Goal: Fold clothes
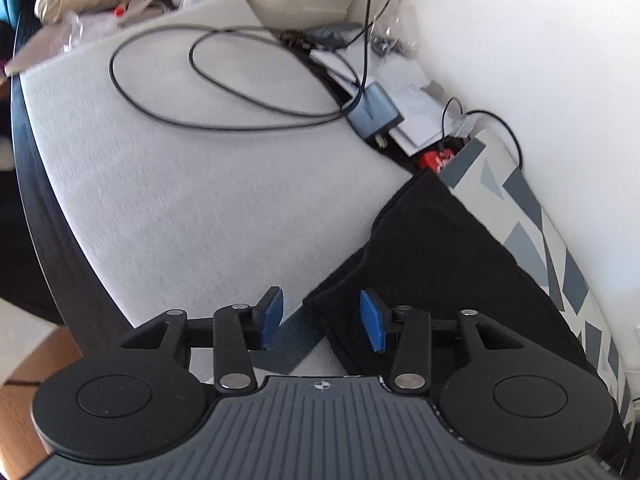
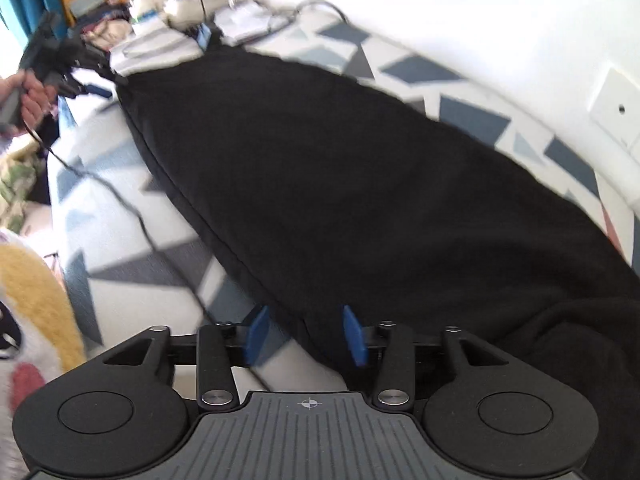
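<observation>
A: Where's the black garment (image 2: 360,184)?

B: Spread long on the patterned sheet (image 2: 420,68), running from 6 o'clock up toward 11 in the right wrist view.

A: And the right claw (image 2: 306,338)?

B: Jaws apart, gripping nothing, the garment's near edge between its blue pads (image 2: 354,334).

A: The left claw (image 1: 322,322)?

B: Also spread wide and empty, at the garment's corner (image 1: 440,248). A black cable (image 1: 224,92) loops at 12 o'clock.
</observation>
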Tool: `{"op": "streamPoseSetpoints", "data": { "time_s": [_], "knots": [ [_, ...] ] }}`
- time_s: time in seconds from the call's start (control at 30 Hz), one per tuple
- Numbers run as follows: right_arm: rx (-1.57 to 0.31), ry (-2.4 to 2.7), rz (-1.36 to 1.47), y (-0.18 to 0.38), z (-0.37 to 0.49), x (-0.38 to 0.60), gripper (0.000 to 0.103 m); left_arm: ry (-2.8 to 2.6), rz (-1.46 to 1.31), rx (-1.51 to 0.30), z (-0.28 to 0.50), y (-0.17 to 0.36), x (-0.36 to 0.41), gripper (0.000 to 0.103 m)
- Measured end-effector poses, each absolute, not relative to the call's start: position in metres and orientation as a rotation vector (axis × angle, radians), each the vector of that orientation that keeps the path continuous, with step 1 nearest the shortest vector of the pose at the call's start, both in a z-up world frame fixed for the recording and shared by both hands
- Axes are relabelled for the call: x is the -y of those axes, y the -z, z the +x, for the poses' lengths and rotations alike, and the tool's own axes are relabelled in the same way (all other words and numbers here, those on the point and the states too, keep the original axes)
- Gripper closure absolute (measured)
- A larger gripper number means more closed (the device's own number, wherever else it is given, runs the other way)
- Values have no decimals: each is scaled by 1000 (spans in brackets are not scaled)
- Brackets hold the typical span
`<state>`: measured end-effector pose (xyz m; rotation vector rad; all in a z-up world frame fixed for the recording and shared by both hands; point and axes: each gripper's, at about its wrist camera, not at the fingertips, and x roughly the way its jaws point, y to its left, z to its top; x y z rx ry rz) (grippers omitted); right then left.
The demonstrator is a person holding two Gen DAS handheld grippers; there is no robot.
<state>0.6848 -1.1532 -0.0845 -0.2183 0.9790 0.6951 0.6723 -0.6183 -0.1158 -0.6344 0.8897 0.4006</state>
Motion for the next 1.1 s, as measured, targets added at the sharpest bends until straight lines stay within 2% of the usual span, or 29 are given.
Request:
{"op": "streamPoseSetpoints", "data": {
  "time_s": [0.17, 0.3, 0.4, 0.63, 0.83, 0.87, 0.93, 1.03, 1.1],
  "knots": [
    [-849, -651, -66, 59, 708, 1162, 52, -385, -644, -902, 668, 110, 626, 51],
    [-744, -616, 72, 45, 739, 1170, 50, -378, -667, -958, 666, 124, 643, 50],
    [-720, -592, 29, 46, 759, 1163, 44, -393, -662, -982, 668, 136, 657, 50],
    [-743, -616, -120, 77, 832, 1120, 45, -491, -689, -911, 675, 140, 673, 50],
    [-805, -729, -163, 108, 875, 1037, 44, -508, -654, -882, 680, 142, 678, 50],
    [-823, -738, -172, 114, 881, 1020, 43, -492, -639, -875, 680, 143, 677, 51],
    [-838, -725, -244, 130, 887, 990, 41, -443, -597, -873, 681, 146, 676, 72],
    [-877, -675, -318, 151, 897, 964, 41, -364, -529, -872, 684, 150, 675, 89],
    [-918, -644, -340, 162, 903, 953, 46, -318, -491, -867, 686, 152, 674, 93]
  ]
}}
